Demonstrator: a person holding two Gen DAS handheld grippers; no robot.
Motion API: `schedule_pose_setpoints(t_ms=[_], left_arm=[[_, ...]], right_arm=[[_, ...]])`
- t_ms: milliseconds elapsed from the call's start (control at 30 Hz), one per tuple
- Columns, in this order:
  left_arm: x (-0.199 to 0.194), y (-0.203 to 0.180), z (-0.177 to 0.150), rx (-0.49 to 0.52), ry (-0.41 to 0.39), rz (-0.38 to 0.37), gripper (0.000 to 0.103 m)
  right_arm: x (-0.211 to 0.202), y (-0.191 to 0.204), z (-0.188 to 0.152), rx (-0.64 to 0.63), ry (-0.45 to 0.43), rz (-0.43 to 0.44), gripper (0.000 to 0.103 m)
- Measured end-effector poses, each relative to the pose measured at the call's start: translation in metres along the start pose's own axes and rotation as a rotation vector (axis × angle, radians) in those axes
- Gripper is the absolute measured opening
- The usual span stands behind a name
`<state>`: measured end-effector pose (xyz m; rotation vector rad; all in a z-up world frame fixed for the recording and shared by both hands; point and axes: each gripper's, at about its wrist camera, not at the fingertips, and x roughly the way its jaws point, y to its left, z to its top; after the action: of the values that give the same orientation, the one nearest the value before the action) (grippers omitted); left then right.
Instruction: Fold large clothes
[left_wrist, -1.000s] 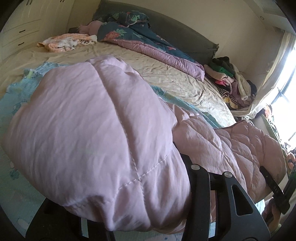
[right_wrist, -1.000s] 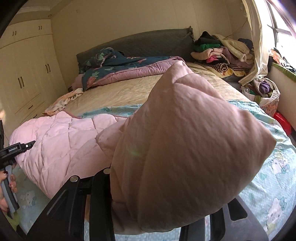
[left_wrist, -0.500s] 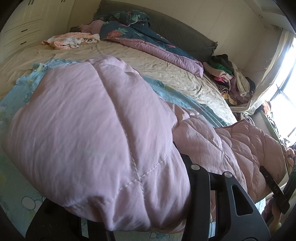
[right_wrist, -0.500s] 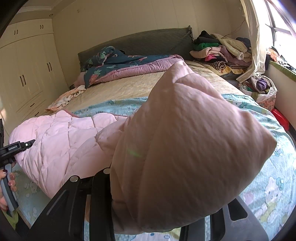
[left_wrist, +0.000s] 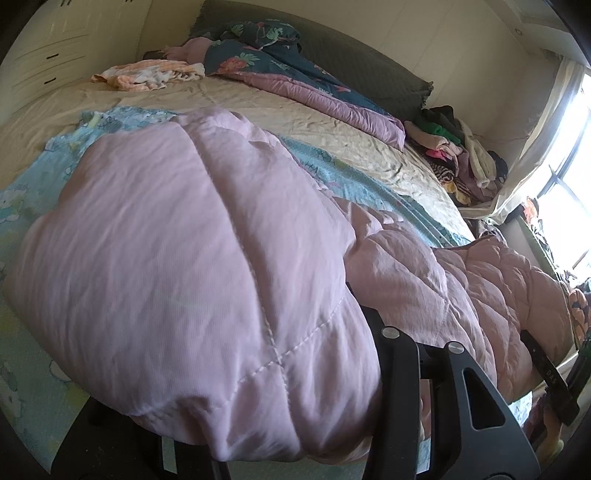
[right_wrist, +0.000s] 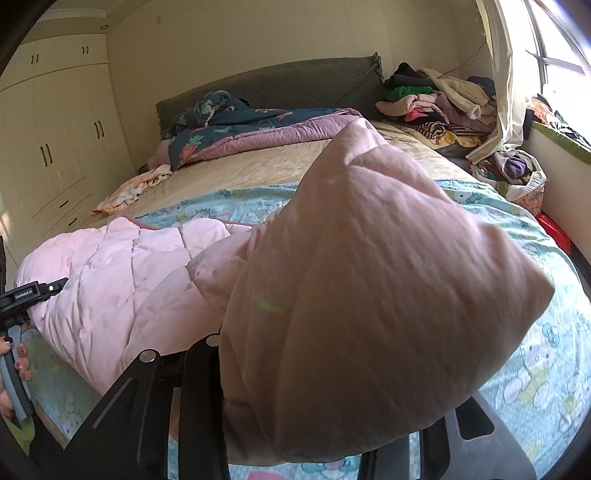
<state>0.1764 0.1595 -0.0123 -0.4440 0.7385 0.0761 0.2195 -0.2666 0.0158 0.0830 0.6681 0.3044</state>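
Nearest to us, our left hand-held gripper is clamped on a bunched corner of the pink quilted garment, which bulges over its fingers. Our right hand-held gripper likewise grips another padded corner of it. Between them the garment sags onto a pale blue cartoon-print sheet at the foot of the bed. Farther right, on the floor beside the bed, a patterned basket holds crumpled clothes, one purple. Beyond, a floral duvet lies against the headboard, beside a clothes pile.
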Motion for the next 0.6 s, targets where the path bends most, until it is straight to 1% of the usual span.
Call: schedule_pose_setpoints(t_ms=[367, 500, 600], left_arm=[[-0.016, 0.009, -0.029, 0.019, 0.004, 0.005, 0.04], [-0.013, 0.015, -0.036, 0.009, 0.014, 0.008, 0.042], [-0.009, 0.019, -0.04, -0.004, 0.02, 0.013, 0.044]], right_arm=[[-0.016, -0.007, -0.035, 0.066, 0.016, 0.011, 0.035], [-0.012, -0.013, -0.044, 0.088, 0.037, 0.004, 0.036], [-0.005, -0.02, -0.046, 0.129, 0.063, 0.005, 0.038]])
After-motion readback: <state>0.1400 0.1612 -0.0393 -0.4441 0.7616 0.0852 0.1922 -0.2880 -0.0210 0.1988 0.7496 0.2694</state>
